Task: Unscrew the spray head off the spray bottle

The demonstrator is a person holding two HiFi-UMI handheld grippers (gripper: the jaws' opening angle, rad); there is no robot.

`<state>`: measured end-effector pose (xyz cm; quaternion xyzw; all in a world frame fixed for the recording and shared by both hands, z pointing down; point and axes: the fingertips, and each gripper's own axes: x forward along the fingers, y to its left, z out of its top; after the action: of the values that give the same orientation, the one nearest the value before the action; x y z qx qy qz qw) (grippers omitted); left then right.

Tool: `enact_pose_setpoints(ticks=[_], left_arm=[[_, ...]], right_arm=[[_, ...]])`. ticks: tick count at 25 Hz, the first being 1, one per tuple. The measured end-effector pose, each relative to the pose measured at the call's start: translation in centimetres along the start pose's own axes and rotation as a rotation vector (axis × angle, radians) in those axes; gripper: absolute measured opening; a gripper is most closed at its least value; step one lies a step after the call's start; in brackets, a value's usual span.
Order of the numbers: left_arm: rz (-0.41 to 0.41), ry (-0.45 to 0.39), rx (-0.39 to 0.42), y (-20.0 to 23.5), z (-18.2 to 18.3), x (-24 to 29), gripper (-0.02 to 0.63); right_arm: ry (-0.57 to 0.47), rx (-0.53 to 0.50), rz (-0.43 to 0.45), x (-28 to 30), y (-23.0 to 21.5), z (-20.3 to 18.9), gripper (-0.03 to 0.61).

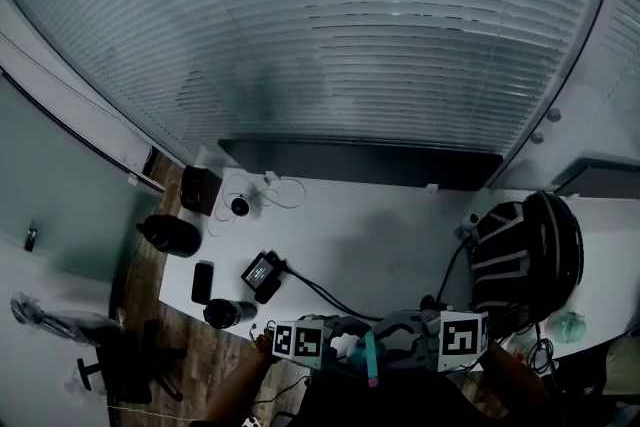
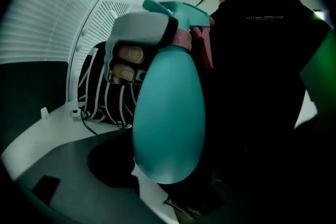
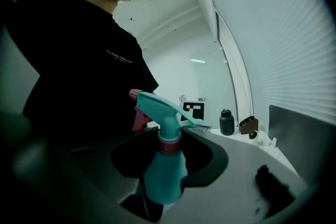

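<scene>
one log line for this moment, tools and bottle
left tool: closed on spray bottle body | right tool: closed on spray head | spray head: on the bottle, not yet off

On the counter, a bag sits at the right end. A flask stands at the left end, a phone and a cabled device right of it. The spray bottle is by the near edge.
</scene>
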<state>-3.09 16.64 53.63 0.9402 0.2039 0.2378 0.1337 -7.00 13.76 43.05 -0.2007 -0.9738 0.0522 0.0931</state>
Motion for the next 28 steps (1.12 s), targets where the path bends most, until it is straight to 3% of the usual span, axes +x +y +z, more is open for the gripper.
enact_pose_setpoints(ticks=[1, 3, 6, 8, 10, 13, 15, 16, 17, 19, 21, 24, 26, 28], left_arm=[[0.038, -0.001, 0.016, 0.7, 0.3, -0.2, 0.385], [0.189, -0.029, 0.048, 3.2, 1.1, -1.1, 0.385], [0.525, -0.160, 0.023, 7.6, 2.3, -3.6, 0.385], [0.781, -0.258, -0.046, 10.1, 2.3, -6.0, 0.385], [1.004, -0.260, -0.106, 11.7, 1.3, -7.7, 0.385], [1.202, -0.228, -0.217, 12.3, -0.6, -8.5, 0.385], [1.327, -0.218, -0.345, 12.6, -2.5, -9.7, 0.385], [1.392, -0.209, -0.412, 12.8, -3.5, -10.5, 0.385], [1.444, -0.201, -0.474, 13.1, -4.4, -11.3, 0.385], [1.489, -0.192, -0.543, 13.6, -5.3, -12.3, 0.385], [1.492, -0.169, -0.513, 13.9, -5.0, -12.0, 0.385], [1.469, -0.155, -0.416, 14.3, -3.6, -10.9, 0.385], [1.464, -0.164, -0.399, 14.3, -3.3, -10.7, 0.385], [1.458, -0.165, -0.402, 14.2, -3.3, -10.6, 0.385]], right_arm=[[-0.007, -0.003, -0.028, -0.2, -0.5, 0.2, 0.138], [-0.006, -0.009, -0.148, -1.0, -2.1, 0.5, 0.138], [0.002, -0.049, -0.421, -2.7, -5.1, 0.5, 0.138], [0.007, -0.058, -0.582, -3.5, -6.8, -0.1, 0.138], [0.046, -0.089, -0.714, -3.6, -7.9, -0.9, 0.138], [0.106, -0.197, -0.960, -5.0, -8.7, -1.7, 0.138], [0.072, -0.176, -1.127, -7.1, -8.0, -1.7, 0.138], [0.031, -0.136, -1.157, -7.5, -7.2, -1.5, 0.138], [-0.009, -0.097, -1.133, -6.8, -6.2, -1.0, 0.137], [-0.023, -0.061, -0.992, -3.5, -4.8, -0.5, 0.137], [0.009, -0.064, -0.935, -1.4, -4.9, -0.7, 0.137], [-0.051, 0.009, -0.997, -3.4, -6.9, -0.7, 0.137], [-0.089, 0.085, -0.981, -4.1, -7.5, -1.0, 0.137], [-0.081, 0.095, -0.977, -4.4, -7.8, -1.2, 0.137]])
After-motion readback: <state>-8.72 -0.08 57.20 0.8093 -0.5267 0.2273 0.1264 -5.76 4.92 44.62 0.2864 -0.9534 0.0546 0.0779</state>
